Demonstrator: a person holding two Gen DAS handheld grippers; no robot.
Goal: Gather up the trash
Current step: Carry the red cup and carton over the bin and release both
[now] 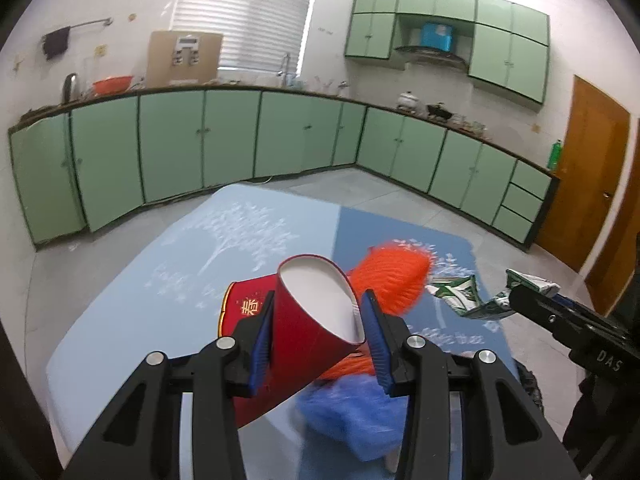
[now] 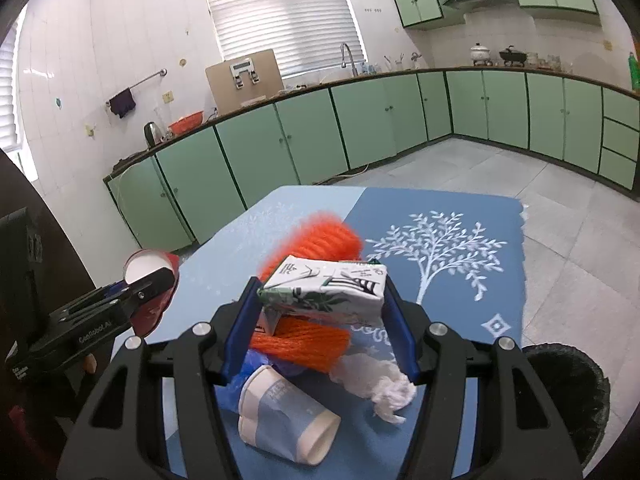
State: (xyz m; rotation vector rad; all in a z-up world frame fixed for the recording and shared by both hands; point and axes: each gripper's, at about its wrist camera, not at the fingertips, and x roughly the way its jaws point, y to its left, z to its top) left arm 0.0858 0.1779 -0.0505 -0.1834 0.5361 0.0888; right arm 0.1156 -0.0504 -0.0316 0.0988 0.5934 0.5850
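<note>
My left gripper [image 1: 318, 334] is shut on a red paper cup [image 1: 316, 312], held tilted above the blue table mat [image 1: 160, 280]; the cup also shows in the right wrist view [image 2: 150, 270]. My right gripper [image 2: 320, 316] is shut on a crumpled white-and-green carton [image 2: 324, 290], held above the mat; the carton also shows in the left wrist view [image 1: 464, 294]. On the mat lie an orange yarn bundle [image 2: 316, 236], a blue-and-white paper cup [image 2: 284, 416] on its side, a white crumpled tissue [image 2: 376, 384] and a second red cup [image 1: 244, 308].
A black round trash bin [image 2: 572, 392] stands by the table's right side. Something blue and blurred [image 1: 352, 416] lies under my left gripper. Green cabinets [image 1: 200, 144] line the far walls across the tiled floor. A brown door [image 1: 592, 184] is at the right.
</note>
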